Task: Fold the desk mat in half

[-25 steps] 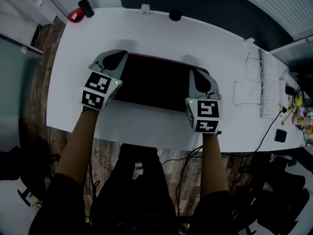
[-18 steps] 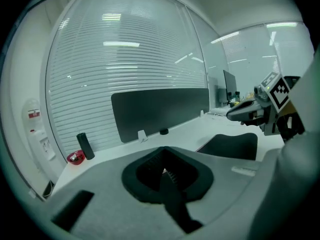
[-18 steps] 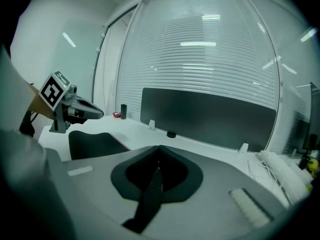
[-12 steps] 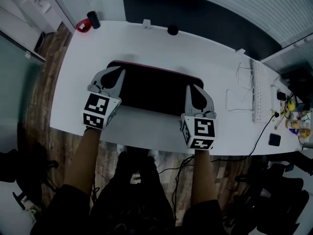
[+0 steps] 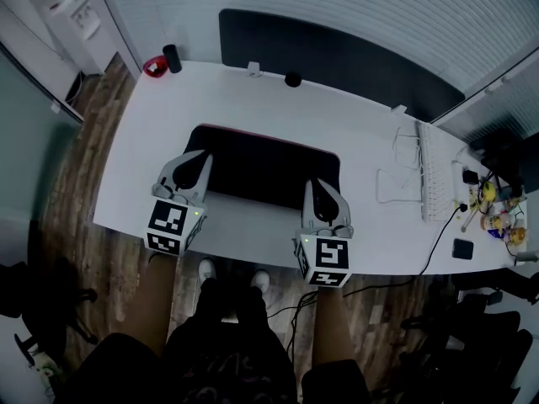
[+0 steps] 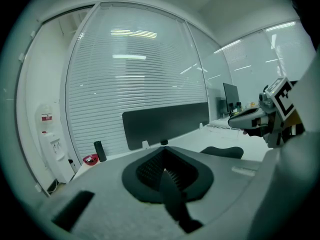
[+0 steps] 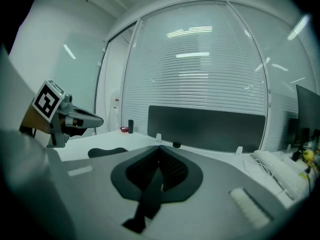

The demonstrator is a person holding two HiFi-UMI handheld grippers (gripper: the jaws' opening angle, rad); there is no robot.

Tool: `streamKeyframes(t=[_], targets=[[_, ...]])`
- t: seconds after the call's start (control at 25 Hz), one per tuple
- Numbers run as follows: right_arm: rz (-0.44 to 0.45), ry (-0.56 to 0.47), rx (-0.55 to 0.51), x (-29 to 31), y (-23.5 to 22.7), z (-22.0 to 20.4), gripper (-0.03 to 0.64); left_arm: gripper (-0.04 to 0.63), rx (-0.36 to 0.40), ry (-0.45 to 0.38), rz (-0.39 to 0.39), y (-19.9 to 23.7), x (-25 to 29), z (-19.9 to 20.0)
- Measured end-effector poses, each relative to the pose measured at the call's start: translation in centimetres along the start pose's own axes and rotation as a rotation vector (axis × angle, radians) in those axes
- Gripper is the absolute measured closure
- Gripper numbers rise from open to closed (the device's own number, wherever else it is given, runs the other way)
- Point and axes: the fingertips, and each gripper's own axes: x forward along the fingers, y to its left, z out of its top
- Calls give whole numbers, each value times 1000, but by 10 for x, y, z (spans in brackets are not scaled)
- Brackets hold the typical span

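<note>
1. Your left gripper (image 5: 205,158) and right gripper (image 5: 313,185) are both clamped shut on the desk mat (image 5: 261,165). Each gripper view shows a thin dark strip of it pinched edge-on between the jaws. The left one has the mat's near-left corner and the right one its near-right corner.
2. The white desk (image 5: 362,133) carries everything. The mat lies left of its middle and closer to the near edge than the far one. It is well apart from the white keyboard (image 5: 434,175) at the right end.
3. The mat looks thin, limp and light, so expect it to sag between your two grips rather than hold a flat line. Its underside probably drags on the desk top, so lift the held edge clear before carrying it across. Move both corners together and level, or the fold will run crooked.
4. The corners are the right places to hold. A bite this narrow on a soft sheet may slip if you tug, so move smoothly.
5. A thin red line (image 5: 269,139) runs along the mat's far edge, which makes a handy mark to line your corners up against.
6. A small dark round thing (image 5: 292,79) sits on the far edge. It is well clear of the mat.
</note>
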Motion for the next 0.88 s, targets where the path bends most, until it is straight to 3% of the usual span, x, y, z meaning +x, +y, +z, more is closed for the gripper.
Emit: streamKeyframes(t=[0.16,0.36,0.88], targets=[[-4,-19,17,-19,6,6,609,597,7,-16,1,-11,-18,5],[3,-34,47,-36,9,11,609,595,-50,-39,4,-19,-35,10],[-15,-74,28,-85,14,25,609,595,-7,-92,31,-33,-82,36]])
